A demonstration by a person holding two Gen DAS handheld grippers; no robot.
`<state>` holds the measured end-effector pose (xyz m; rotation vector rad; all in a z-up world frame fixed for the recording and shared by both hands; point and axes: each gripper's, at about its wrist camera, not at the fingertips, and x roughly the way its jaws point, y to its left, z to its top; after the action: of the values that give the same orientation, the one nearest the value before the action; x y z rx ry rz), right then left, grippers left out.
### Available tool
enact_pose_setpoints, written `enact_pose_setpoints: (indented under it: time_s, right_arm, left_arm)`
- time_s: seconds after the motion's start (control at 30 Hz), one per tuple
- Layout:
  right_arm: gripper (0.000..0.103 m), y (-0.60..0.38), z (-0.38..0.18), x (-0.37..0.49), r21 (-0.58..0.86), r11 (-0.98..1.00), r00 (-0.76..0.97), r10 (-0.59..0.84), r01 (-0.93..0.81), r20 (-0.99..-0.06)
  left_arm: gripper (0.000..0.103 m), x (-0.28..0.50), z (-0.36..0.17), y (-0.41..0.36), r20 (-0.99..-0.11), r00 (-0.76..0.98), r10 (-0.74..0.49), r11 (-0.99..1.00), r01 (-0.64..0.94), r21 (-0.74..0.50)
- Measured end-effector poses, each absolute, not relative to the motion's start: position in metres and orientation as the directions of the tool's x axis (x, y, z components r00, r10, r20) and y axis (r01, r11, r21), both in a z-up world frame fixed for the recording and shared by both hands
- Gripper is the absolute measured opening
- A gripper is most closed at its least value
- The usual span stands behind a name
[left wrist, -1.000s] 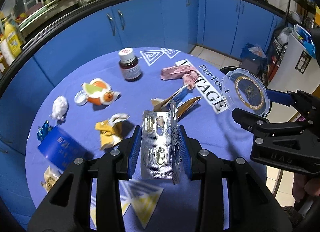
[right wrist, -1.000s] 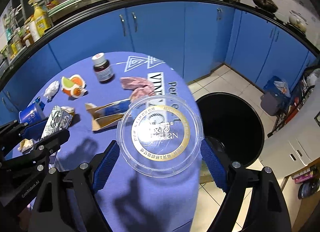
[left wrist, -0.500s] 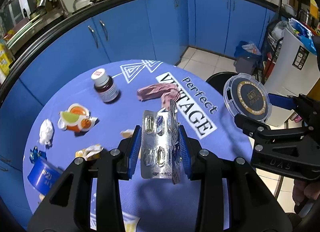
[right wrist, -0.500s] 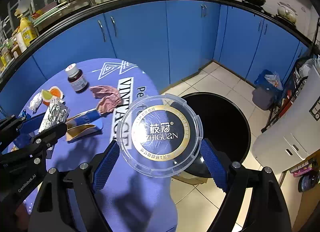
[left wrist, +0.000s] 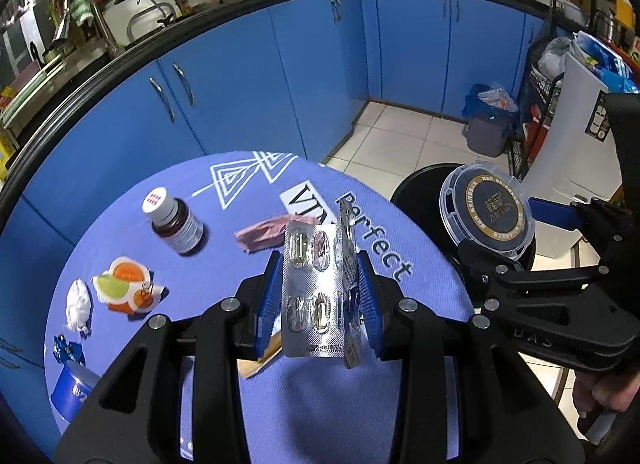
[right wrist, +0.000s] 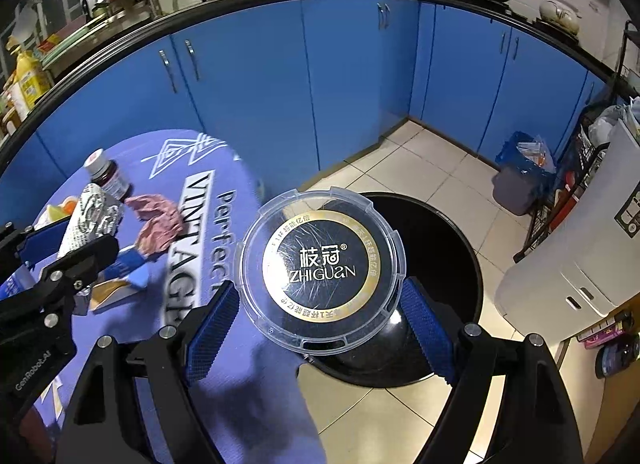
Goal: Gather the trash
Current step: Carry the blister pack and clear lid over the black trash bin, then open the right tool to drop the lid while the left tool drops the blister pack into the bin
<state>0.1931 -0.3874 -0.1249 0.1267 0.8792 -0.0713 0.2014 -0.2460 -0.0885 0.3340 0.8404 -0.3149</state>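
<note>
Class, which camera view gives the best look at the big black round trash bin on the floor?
The right wrist view: the big black round trash bin fills the middle, its open mouth showing behind the clear round plastic lid. The left wrist view catches only its rim.

Both grippers are swinging off the table toward the floor side. The right gripper now carries its clear round lid right over the black bin, which a second ago sat off to its right. The left gripper with the blister pack has left the brown bottle and wrappers behind on its left.
</note>
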Motion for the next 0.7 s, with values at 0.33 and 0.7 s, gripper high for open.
enact_pose_setpoints:
  time_s: [0.33,0.7]
  right_arm:
    - [0.082,-0.412,-0.131,0.209,0.081,0.986,0.646,-0.035,0.149,-0.763]
    - [0.096,-0.426,-0.131,0.211,0.0,0.983,0.676,-0.125,0.182,-0.727]
  left_arm:
    - [0.038,0.216,-0.088,-0.265,-0.759,0.637,-0.133,0.9,0.398,0.177]
    - [0.038,0.219,-0.088,-0.276,-0.758,0.64,-0.127,0.897,0.4,0.188]
